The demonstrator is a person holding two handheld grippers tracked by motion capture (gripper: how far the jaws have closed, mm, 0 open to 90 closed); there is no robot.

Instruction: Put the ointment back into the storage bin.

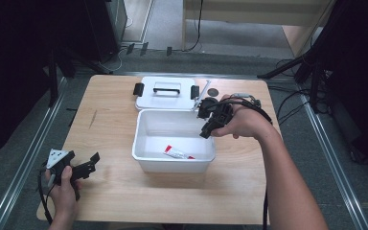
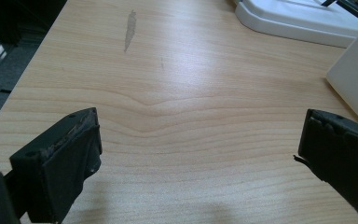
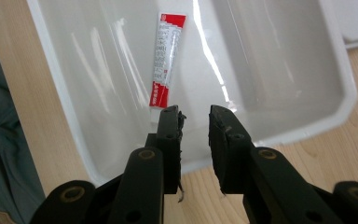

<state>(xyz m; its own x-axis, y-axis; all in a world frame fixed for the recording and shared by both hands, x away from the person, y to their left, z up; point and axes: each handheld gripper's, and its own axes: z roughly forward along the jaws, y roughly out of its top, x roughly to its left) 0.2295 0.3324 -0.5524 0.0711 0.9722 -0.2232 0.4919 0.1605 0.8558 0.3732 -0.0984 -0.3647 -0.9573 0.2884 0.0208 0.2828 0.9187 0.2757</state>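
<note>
A: Where's the tube?
B: The small red-and-white tube [image 1: 178, 153] lies flat on the floor of the open white plastic bin [image 1: 143, 125], close to the bin's front wall and a little right of its middle. In the right gripper view it [image 3: 166, 59] runs lengthwise just beyond the jaw tips.

A: And the right gripper?
B: The right gripper [image 1: 205, 133] hangs over the bin's right rim, jaws pointing down into it. Its two black jaws are drawn nearly together, a narrow gap between them, and nothing is held [image 3: 195, 120].

A: The left one?
B: The left gripper [image 1: 94, 162] rests near the table's front left corner, well apart from the bin. Its jaws stand wide apart with only bare wood between them [image 2: 198, 135].

A: What else is on the table?
B: The bin's white lid [image 1: 146, 99] with its black handle and clips lies flat behind the bin, toward the back edge. A small dark round disc [image 1: 213, 92] sits just right of it
</note>
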